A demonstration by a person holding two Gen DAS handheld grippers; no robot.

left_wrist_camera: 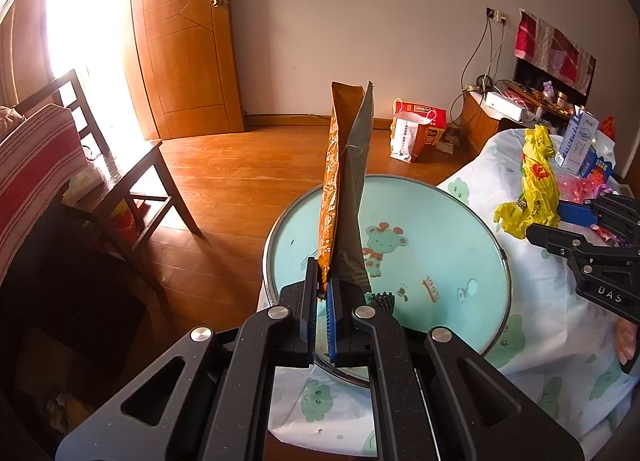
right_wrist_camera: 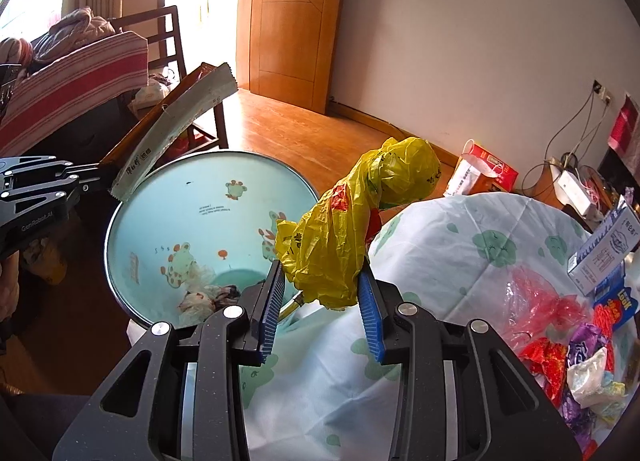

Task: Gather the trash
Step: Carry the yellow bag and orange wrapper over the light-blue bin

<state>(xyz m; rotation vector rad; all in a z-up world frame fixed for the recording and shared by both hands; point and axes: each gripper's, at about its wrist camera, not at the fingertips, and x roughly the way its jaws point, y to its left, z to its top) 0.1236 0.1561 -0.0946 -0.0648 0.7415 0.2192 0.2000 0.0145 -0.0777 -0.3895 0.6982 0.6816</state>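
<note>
While wrappers litter bedding — basin near, milk carton beyond

We noted a crinkled, glossy yellow plastic bag, a foil snack wrapper with matt grey lining, a polished wooden floor, and a printed cloth cover.

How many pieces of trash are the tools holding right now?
2. The left tool pinches an orange snack wrapper above the basin; the right tool grips a crumpled yellow plastic bag beside the basin.
</note>
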